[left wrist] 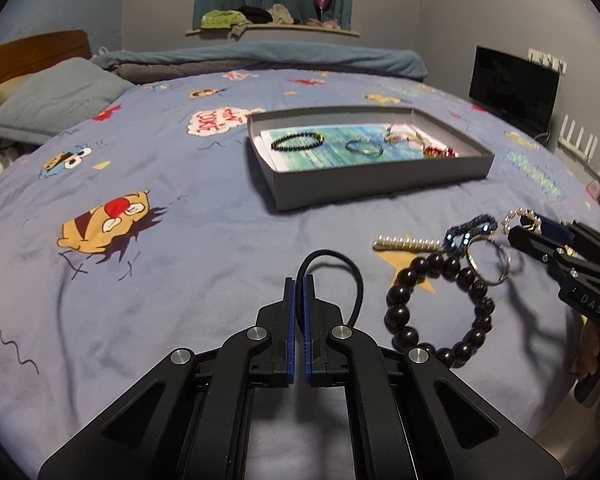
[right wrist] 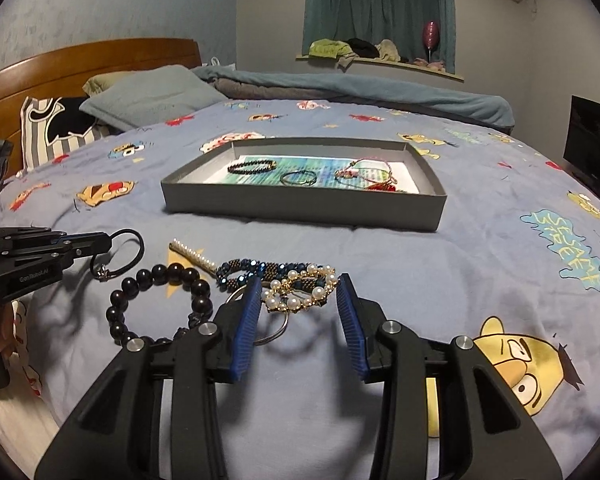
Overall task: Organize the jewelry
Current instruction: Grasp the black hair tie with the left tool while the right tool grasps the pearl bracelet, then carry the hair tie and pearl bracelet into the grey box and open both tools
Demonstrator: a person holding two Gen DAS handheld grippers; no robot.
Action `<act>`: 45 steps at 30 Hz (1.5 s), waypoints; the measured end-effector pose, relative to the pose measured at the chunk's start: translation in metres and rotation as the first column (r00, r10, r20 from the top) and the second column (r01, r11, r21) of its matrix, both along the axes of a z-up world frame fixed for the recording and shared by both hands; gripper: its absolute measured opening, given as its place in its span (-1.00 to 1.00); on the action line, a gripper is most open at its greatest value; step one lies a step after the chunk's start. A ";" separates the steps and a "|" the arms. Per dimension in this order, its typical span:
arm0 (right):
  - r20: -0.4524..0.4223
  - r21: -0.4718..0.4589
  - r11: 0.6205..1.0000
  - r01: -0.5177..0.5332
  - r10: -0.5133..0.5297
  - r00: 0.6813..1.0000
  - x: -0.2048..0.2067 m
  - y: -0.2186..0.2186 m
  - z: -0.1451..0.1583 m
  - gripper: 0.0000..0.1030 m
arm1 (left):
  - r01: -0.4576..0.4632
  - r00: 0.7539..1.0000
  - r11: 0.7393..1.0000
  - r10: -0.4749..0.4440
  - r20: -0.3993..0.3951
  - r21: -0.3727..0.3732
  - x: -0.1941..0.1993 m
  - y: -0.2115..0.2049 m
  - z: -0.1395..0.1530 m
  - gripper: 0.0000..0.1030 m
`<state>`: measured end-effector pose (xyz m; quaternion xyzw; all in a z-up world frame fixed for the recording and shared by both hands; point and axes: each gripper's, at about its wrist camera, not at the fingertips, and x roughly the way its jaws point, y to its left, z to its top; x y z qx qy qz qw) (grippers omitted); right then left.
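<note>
My left gripper (left wrist: 299,280) is shut on a thin black cord bracelet (left wrist: 340,276), held just above the bed; it also shows in the right wrist view (right wrist: 108,242), with the cord (right wrist: 126,254) looped at its tip. My right gripper (right wrist: 298,284) is open, its jaws on either side of a pearl bracelet (right wrist: 300,294) on the bedsheet. Beside it lie a blue beaded bracelet (right wrist: 256,272), a metal ring (right wrist: 274,328), a large black bead bracelet (right wrist: 160,304) and a pearl bar (right wrist: 192,259). The grey tray (right wrist: 300,206) beyond holds several bracelets.
The blue cartoon bedsheet (left wrist: 140,280) covers the bed. Pillows (right wrist: 148,94) and a wooden headboard (right wrist: 80,60) are at the far left, a folded blanket (right wrist: 340,88) at the far edge. A dark screen (left wrist: 514,84) stands at the right wall.
</note>
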<state>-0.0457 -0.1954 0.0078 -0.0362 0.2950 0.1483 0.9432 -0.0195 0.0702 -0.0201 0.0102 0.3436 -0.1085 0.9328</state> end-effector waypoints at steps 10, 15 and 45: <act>0.017 0.022 1.000 0.006 -0.006 1.000 -0.002 -0.005 0.004 -0.30 | 0.006 1.000 1.000 -0.005 0.019 -0.027 -0.002 0.001 0.005 -0.92; 0.017 0.037 0.999 0.009 -0.010 1.000 -0.002 -0.010 0.006 -0.30 | 0.014 1.000 0.999 -0.013 0.025 -0.047 -0.002 0.002 0.009 -0.92; 0.035 0.044 0.999 0.020 -0.022 0.999 0.140 0.018 0.044 -0.30 | 0.056 0.997 0.989 -0.062 -0.041 -0.138 0.145 -0.017 0.032 -0.92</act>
